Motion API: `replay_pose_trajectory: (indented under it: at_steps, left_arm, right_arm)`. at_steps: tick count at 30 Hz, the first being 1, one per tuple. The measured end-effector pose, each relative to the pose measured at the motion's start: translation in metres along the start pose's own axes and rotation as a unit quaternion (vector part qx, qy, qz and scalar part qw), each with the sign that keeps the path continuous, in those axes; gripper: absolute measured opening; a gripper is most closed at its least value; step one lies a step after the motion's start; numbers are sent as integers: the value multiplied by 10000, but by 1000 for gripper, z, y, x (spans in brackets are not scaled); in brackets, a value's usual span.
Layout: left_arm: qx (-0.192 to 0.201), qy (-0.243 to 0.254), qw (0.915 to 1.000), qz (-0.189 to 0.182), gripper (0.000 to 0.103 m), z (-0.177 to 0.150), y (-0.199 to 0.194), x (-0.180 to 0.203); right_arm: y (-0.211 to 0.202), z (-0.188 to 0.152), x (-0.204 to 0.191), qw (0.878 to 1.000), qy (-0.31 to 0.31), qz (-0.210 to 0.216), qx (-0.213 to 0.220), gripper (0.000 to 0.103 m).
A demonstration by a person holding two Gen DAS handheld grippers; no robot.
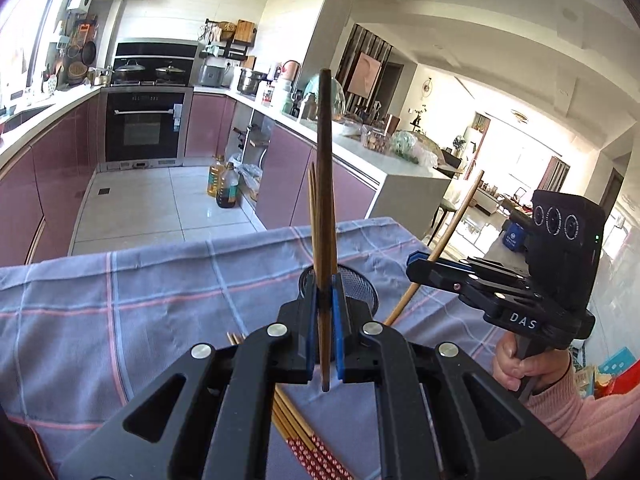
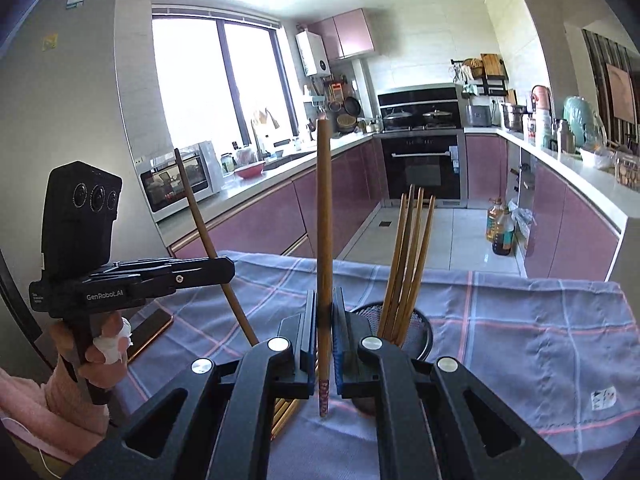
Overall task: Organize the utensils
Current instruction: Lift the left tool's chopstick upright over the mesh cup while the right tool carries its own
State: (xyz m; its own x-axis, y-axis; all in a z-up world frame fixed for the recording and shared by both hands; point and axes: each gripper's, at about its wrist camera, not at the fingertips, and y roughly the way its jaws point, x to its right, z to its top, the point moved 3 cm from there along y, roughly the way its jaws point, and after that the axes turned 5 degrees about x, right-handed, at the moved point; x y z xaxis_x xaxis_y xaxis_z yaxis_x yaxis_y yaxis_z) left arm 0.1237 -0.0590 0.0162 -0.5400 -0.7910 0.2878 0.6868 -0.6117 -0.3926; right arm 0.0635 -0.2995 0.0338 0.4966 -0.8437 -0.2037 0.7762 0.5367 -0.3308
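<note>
- The left tool (image 1: 324, 300) is clamped on a dark brown chopstick (image 1: 325, 184), which stands nearly upright between its blue pads (image 1: 307, 320), the lower end poking out below them.
- In the right wrist view the left tool (image 2: 230, 266) shows from the side, held by a hand (image 2: 102, 344) with a white wrap on a finger.
- More chopsticks (image 1: 296, 428) with red patterned ends lie on the surface, on the blue checked cloth (image 1: 120, 300), under the left tool.
- A black mesh holder (image 2: 420, 330) stands on the cloth between the tools, with several chopsticks (image 2: 408, 256) leaning upright inside.
- The right tool (image 2: 324, 308) grips one lighter chopstick (image 2: 324, 220) upright, its patterned end pointing down.
</note>
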Motion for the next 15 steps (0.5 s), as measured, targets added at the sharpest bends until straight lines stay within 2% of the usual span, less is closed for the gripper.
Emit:
replay_pose_trajectory:
  at_steps: [15]
  left_arm:
    - [399,283,9987,-110,7,51,8,30]
  right_arm:
    - [-10,43,15,9986,-184,-175,463,6]
